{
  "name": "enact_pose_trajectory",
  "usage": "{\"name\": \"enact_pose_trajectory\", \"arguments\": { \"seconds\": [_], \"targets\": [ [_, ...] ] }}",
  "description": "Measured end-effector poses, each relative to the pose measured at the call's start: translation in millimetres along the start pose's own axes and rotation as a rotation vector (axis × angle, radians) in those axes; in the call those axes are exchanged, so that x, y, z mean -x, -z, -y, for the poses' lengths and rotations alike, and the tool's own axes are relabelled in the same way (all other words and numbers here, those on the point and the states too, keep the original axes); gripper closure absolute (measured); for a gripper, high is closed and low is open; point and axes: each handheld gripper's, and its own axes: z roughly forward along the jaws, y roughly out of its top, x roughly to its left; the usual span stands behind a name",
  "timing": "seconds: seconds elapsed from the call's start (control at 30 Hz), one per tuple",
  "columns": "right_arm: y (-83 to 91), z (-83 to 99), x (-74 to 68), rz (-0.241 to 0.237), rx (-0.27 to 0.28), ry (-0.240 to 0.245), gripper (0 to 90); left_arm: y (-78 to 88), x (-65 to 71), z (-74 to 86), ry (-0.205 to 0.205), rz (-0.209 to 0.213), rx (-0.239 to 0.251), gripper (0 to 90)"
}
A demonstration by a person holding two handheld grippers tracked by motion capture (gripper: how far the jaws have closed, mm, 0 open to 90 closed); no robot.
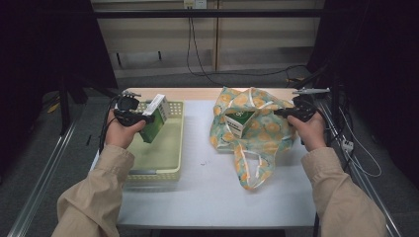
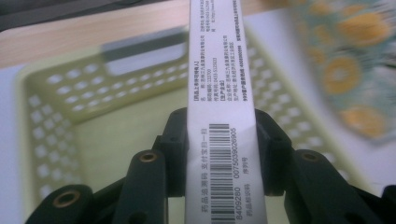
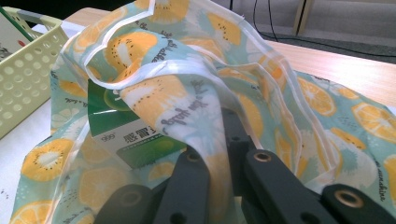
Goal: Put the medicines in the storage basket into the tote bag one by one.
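White counter [image 1: 207,192] bearing a yellow-green perforated basket [image 1: 163,153] at left and a citrus-print fabric bag [image 1: 257,143] at right. Bag mouth pinched and held up by the closed right gripper [image 1: 284,112], one green-and-white box [image 1: 238,122] already inside. Second green-and-white box [image 1: 154,118] clamped between the jaws of the left gripper [image 1: 146,118], lifted above the basket, tilted. Packing seemingly half done: lifted box not yet carried across into the bag
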Motion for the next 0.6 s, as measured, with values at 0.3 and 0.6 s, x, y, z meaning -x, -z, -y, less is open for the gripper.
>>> {"name": "enact_pose_trajectory", "arguments": {
  "seconds": [0.3,0.6],
  "targets": [
    [-1.0,0.5,-3.8,-0.009,-0.007,0.008,90.0,14.5,68.3,-27.6,-0.127,0.198,0.051,62.4],
    [1.1,-1.3,-3.4,-0.005,-0.006,0.01,90.0,0.2,122.3,-42.1,-0.212,0.313,0.058,62.3]
  ]
}}
